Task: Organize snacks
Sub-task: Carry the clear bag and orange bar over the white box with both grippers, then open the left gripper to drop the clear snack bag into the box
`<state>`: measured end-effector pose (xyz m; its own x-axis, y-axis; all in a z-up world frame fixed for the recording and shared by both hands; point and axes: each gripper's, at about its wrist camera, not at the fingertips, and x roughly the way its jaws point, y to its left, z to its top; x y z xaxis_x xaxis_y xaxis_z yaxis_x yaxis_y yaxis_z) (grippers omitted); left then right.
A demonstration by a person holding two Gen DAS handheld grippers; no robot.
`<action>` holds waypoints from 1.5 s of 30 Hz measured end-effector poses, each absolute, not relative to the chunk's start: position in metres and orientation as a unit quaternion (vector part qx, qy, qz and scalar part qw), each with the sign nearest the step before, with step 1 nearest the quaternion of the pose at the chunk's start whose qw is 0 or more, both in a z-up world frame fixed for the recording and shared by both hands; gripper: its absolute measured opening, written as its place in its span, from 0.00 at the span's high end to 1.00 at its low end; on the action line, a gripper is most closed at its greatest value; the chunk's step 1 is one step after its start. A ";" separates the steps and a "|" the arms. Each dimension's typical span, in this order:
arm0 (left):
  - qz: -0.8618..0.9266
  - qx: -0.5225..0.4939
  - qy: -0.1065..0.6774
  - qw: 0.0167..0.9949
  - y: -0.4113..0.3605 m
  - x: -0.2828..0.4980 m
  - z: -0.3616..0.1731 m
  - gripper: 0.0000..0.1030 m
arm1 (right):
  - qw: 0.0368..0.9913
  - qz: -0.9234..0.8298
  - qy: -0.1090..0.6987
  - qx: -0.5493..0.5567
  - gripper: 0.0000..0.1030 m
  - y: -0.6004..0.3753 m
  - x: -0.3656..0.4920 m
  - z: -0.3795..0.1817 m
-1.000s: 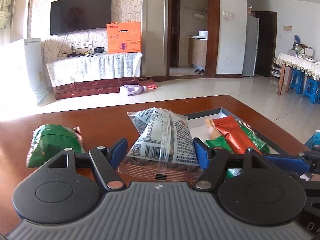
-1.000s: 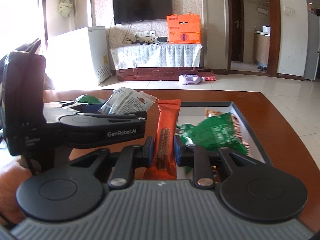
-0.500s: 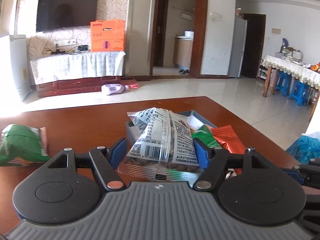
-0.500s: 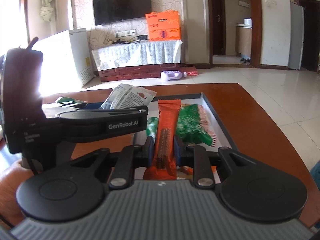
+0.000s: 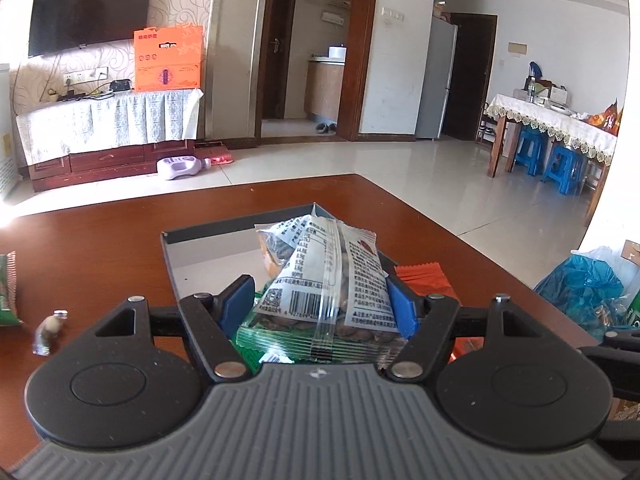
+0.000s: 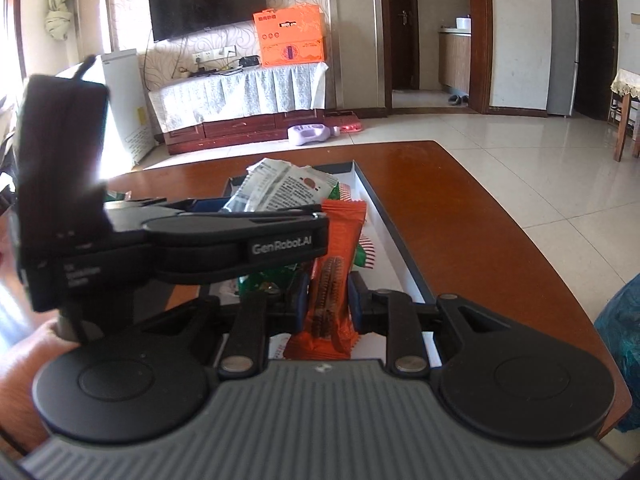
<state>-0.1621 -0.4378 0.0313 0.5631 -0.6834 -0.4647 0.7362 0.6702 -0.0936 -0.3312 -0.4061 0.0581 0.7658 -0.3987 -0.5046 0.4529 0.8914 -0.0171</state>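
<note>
My left tool is clamped on a clear nut packet, its blue pads pressed against both sides. I hold the packet over the near end of the dark-rimmed tray on the brown table. My right tool is squeezed together on a slim orange snack bar, which stands up between the pads, also above the tray.

Only the left wrist view shows the tray's far white floor lying bare, and a green packet directly under the nut packet. It also shows another green packet at the left edge, well apart from the tray, and a small wrapped sweet lying on the wood near it. The orange bar appears there only as a crimped end peeking out to the right of the nut packet. A blue plastic bag sits off the table's right side.

The right wrist view gives what the left cannot: the left tool seen from the side as a dark body crossing in front, with the nut packet sticking out beyond it over the tray. It also shows a green packet with a red-and-white striped edge lying inside the tray just behind the orange bar, and my hand at the lower left under that dark body.
</note>
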 end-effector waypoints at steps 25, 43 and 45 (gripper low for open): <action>-0.399 0.066 0.227 0.886 -0.459 -0.147 0.030 0.26 | 0.931 -0.229 0.280 0.043 0.76 -0.404 -0.315 0.046; -0.397 0.070 0.243 0.882 -0.467 -0.150 0.032 0.26 | 0.935 -0.229 0.268 0.037 0.76 -0.398 -0.315 0.045; -0.396 0.069 0.252 0.881 -0.467 -0.148 0.032 0.25 | 0.935 -0.226 0.270 0.038 0.76 -0.398 -0.315 0.044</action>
<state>-0.1482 -0.4673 0.0319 0.5601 -0.6624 -0.4975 0.7316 0.6772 -0.0780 -0.3147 -0.3982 0.0437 0.7522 -0.4022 -0.5219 0.4436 0.8948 -0.0503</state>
